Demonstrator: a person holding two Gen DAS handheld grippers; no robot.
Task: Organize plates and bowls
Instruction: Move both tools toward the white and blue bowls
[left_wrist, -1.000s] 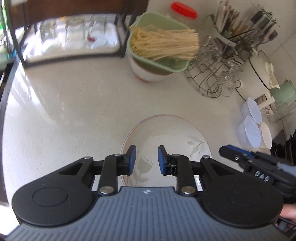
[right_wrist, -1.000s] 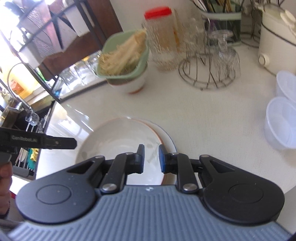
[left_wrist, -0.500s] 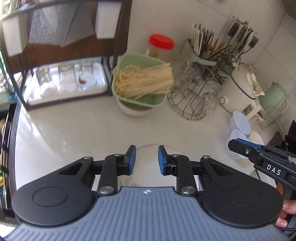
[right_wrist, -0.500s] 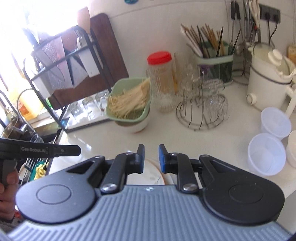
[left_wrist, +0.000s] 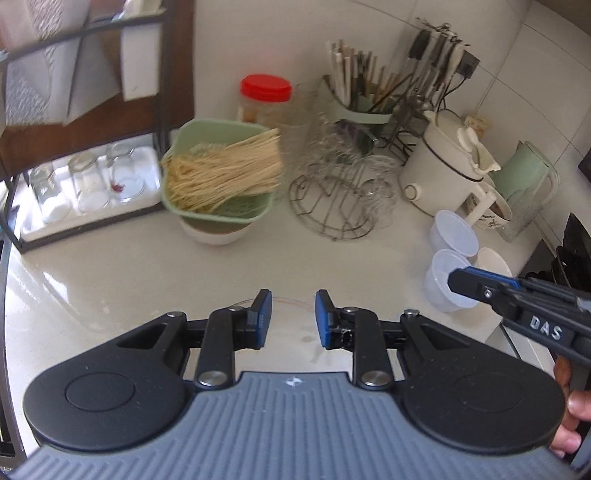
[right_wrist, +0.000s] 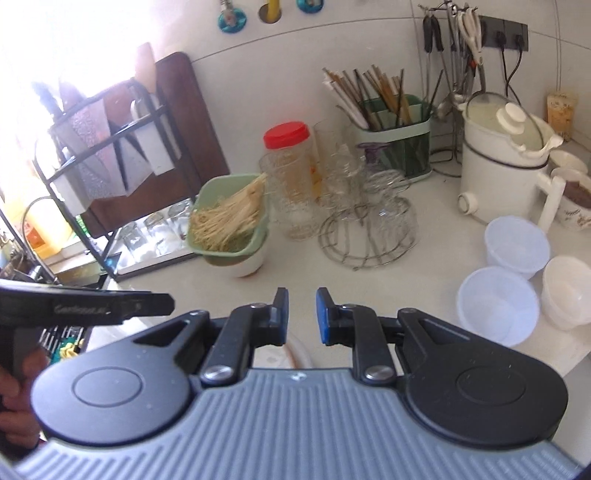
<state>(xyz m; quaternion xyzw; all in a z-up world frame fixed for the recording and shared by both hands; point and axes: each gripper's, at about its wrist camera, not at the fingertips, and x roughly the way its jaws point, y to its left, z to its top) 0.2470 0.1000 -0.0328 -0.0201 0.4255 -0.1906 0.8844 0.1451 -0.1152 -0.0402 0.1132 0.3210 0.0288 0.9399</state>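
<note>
Both claws hang above the counter (left_wrist: 110, 280) with jaws narrowly apart, gripping nothing. The plate (left_wrist: 291, 325) lies flat beneath the left claw (left_wrist: 291, 319), and its rim shows under the right claw (right_wrist: 300, 316). Farther back sits a green basket (left_wrist: 218, 173) of noodles.

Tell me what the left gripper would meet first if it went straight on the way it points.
Probably the clear glass plate lying on the pale countertop, just beyond the left gripper, whose open jaws hold nothing. Depth is unclear, so it might instead land on bare counter just past the rim.
</note>
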